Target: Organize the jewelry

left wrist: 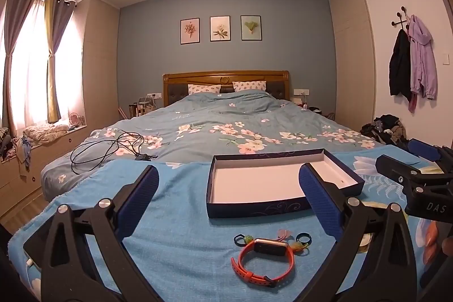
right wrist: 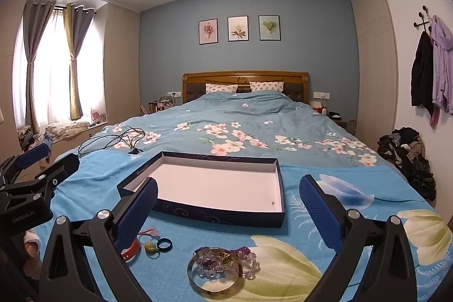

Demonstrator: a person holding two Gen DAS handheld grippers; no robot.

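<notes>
— Where's the jewelry?
— The orange watch [left wrist: 262, 262] lies just below the left gripper [left wrist: 228, 198], whose jaws are spread wide, holding nothing.
— And the other?
— The right gripper [right wrist: 228, 205] (also spread wide) hovers over the bangle [right wrist: 215, 272]; the box [right wrist: 215, 186] sits just ahead.

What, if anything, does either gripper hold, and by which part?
Nothing is held. The left gripper and right gripper are both open and empty above the jewelry; the watch and bangle lie untouched on the towel.
</notes>
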